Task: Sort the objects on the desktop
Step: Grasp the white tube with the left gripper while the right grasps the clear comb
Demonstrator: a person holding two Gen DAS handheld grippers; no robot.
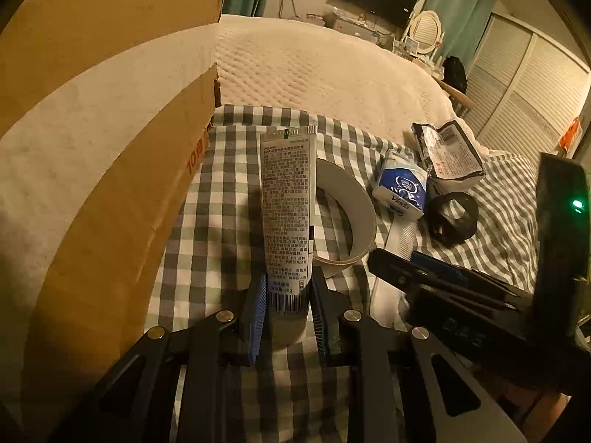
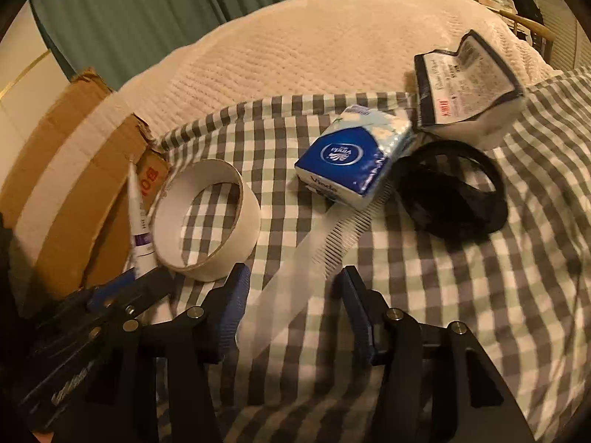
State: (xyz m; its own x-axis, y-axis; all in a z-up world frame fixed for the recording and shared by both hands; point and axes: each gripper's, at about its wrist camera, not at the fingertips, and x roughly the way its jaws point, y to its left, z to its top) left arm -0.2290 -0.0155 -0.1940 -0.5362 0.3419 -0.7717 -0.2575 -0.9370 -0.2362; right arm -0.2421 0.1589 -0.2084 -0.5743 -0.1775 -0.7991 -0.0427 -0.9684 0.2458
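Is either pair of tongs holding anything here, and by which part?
The left tongs grip the tube near its cap end, at the barcode. The right tongs are open and hold nothing, straddling the comb.

My right tongs gape wide over the white comb; Vinda tissue pack touches its far end.

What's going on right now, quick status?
Left gripper shut on toothpaste tube. Right gripper open around white comb. Tape roll close beside; cardboard box left.
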